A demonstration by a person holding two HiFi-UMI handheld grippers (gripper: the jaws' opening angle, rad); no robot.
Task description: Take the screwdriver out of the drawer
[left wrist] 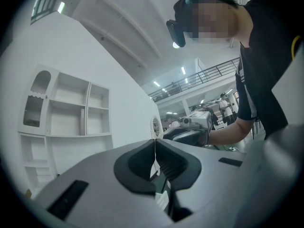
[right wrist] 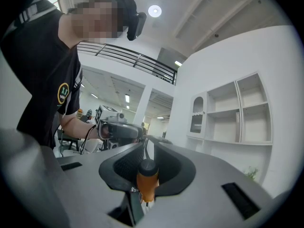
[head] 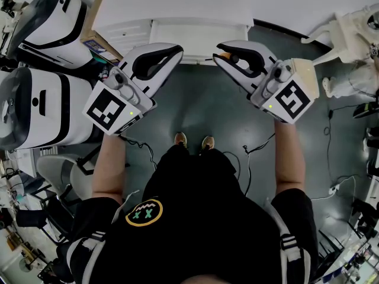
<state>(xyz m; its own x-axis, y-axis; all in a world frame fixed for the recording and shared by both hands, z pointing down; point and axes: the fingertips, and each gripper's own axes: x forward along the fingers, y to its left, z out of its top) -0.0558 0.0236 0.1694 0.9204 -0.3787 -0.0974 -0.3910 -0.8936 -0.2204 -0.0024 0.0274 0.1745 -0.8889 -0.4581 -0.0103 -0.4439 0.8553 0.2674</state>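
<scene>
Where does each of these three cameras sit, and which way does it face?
Head view: on the person's head, facing steeply down at left gripper, right gripper, arms, torso, shoes.
Left gripper view: on the left gripper, along its shut, empty jaws; torso and right arm show.
Right gripper view: on the right gripper, along jaws shut on the screwdriver; torso, left arm show.
Shared: both gripper views show the white shelf unit and the other gripper.
</scene>
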